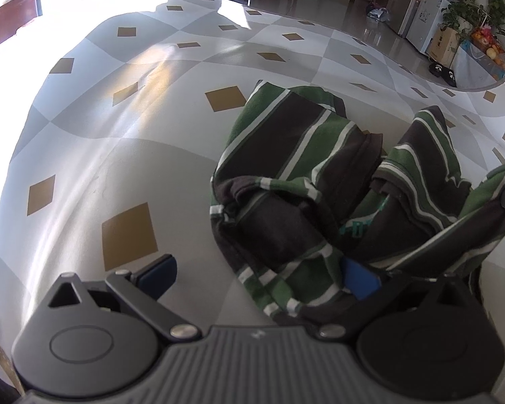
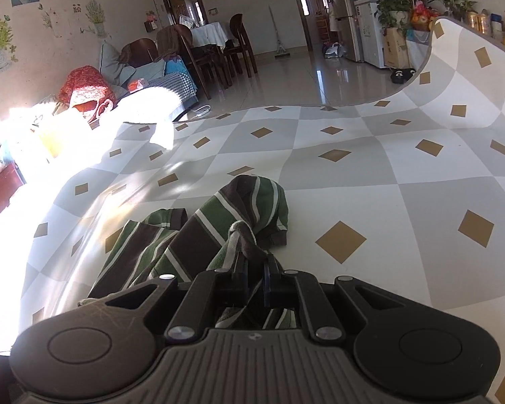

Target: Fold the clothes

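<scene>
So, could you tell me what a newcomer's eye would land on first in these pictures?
A crumpled green, brown and white striped garment lies on the grey-and-white checked tablecloth. The right gripper is shut on a bunch of it; the left gripper is open at its near edge.

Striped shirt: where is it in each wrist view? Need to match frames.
Left wrist: striped shirt right of centre, crumpled, draped over the left gripper's right finger.
Right wrist: striped shirt lower centre, pinched in the right gripper.
Shared landmark: white fridge by the plants.
</scene>
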